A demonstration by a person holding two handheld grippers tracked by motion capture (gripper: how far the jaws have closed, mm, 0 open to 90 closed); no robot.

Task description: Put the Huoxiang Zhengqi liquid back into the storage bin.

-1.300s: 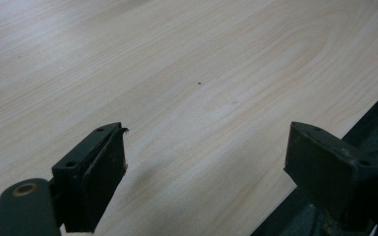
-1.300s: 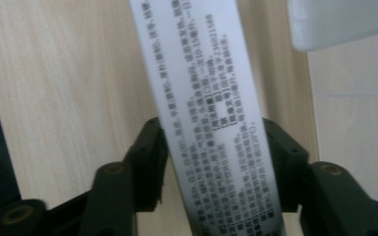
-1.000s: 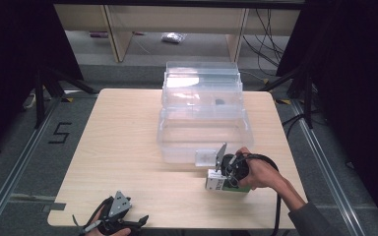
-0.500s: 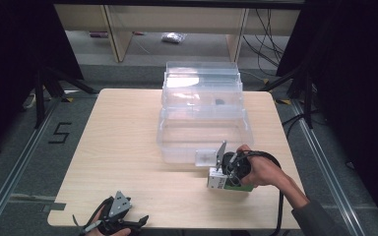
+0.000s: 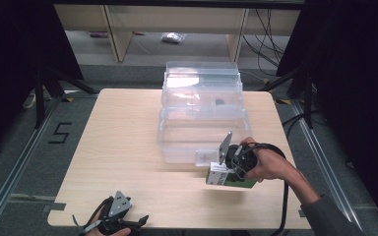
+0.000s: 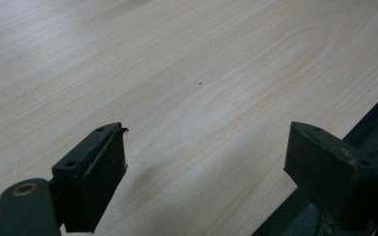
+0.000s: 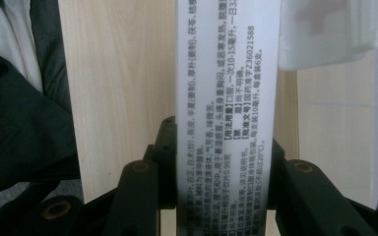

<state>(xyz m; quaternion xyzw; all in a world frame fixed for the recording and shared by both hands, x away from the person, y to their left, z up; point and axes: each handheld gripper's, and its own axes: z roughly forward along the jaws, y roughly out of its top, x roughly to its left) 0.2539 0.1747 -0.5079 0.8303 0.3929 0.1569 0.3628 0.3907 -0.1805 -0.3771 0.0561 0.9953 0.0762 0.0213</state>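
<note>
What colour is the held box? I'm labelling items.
White box with black print, green side; right gripper view.

The right claw (image 5: 215, 169), clamped on a white medicine box (image 5: 217, 175) with a green side, now sits higher above the bench (image 5: 128, 147) than in the earlier pictures. In the high view the box has shifted slightly toward 12 o'clock, closer to the near wall of the clear plastic bin (image 5: 202, 132). The hand (image 5: 268, 164) holding the claw has risen with it.

High view overlooks the table (image 5: 128, 147); claw views sit close above it.
</note>
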